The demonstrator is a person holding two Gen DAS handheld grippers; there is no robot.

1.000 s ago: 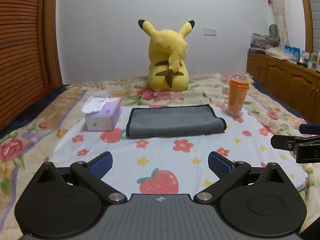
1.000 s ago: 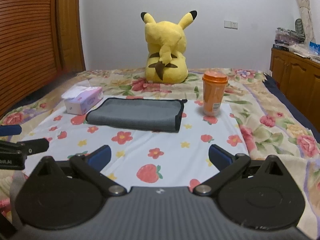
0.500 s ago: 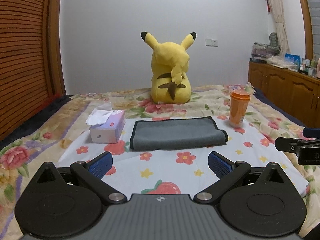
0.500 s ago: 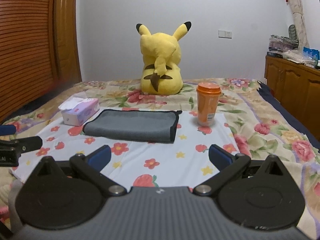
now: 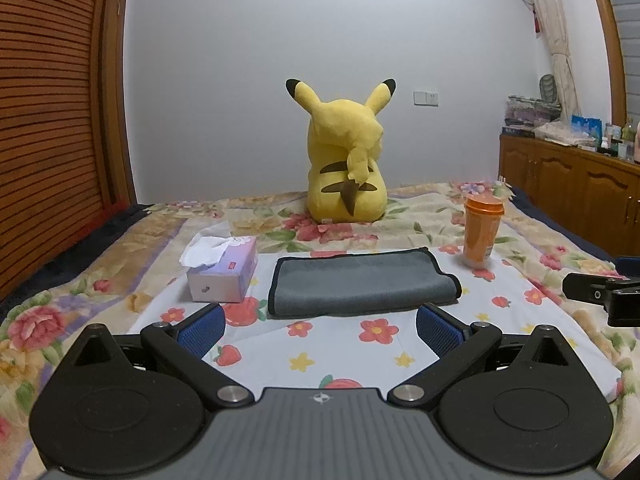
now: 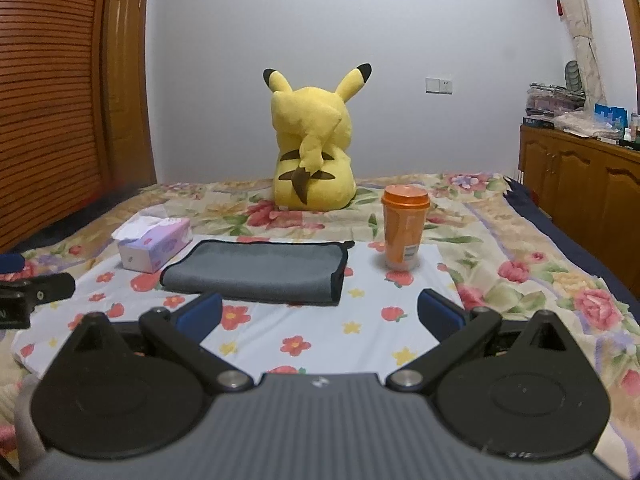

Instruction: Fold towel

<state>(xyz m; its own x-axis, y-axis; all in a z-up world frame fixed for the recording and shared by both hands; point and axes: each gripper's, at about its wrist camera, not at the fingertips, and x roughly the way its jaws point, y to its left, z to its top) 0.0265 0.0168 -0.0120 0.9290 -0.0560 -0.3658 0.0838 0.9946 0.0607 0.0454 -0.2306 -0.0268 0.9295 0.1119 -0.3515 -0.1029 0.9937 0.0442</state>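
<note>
A grey towel with a black hem (image 5: 362, 282) lies folded flat on the white flowered sheet (image 5: 520, 320) on the bed; it also shows in the right wrist view (image 6: 260, 270). My left gripper (image 5: 320, 330) is open and empty, held back from the towel's near edge. My right gripper (image 6: 320, 316) is open and empty, also short of the towel. Each gripper's tip shows at the edge of the other's view, the right one (image 5: 600, 292) and the left one (image 6: 36, 290).
A tissue box (image 5: 224, 270) stands left of the towel. An orange cup with a lid (image 5: 482, 232) stands to its right. A yellow Pikachu plush (image 5: 346, 160) sits behind. Wooden cabinets (image 5: 580, 184) line the right wall, a slatted wooden door (image 5: 48, 120) the left.
Both grippers have drawn back from the towel and tilted upward, so the towel sits lower and farther in both views. Both stay open and empty.
</note>
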